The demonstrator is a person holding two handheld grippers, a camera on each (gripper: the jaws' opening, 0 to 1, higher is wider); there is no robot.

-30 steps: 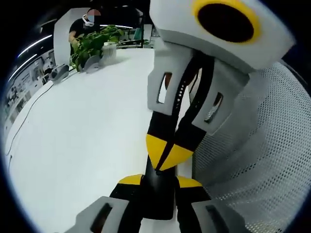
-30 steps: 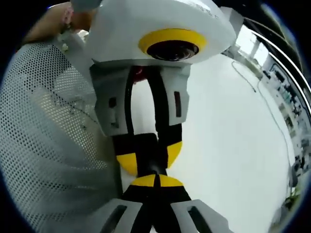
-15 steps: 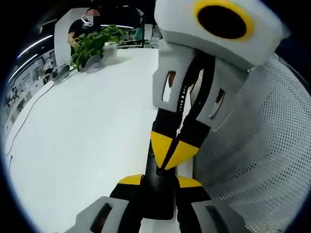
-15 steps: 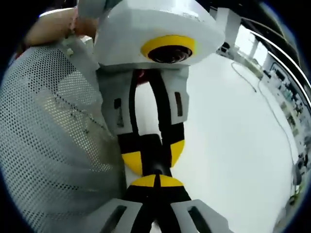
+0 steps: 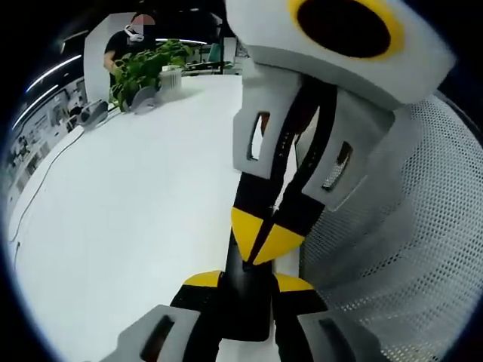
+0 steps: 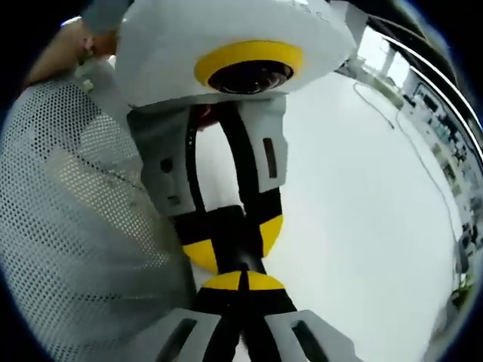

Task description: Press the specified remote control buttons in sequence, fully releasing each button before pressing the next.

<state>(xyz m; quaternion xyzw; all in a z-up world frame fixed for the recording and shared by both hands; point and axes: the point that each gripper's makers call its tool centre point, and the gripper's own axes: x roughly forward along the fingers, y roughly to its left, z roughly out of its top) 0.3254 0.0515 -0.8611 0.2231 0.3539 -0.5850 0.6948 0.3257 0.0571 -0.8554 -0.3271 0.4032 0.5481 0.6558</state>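
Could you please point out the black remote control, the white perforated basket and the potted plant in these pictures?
black remote control (image 5: pixel 245 298): left gripper view, on its dark body between the yellow-tipped fingers.
white perforated basket (image 5: pixel 400 249): left gripper view, on its mesh wall.
potted plant (image 5: pixel 143 68): left gripper view, on its green leaves.

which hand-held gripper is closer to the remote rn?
Left. The left hand-held gripper has the remote clamped between its jaws. The right hand-held gripper comes in from opposite, shut tips at the remote's face; whether they touch it can't be told.

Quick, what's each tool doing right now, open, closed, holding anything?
Left tool: closed on a black remote.
Right tool: closed, tips together, pressing on the remote.
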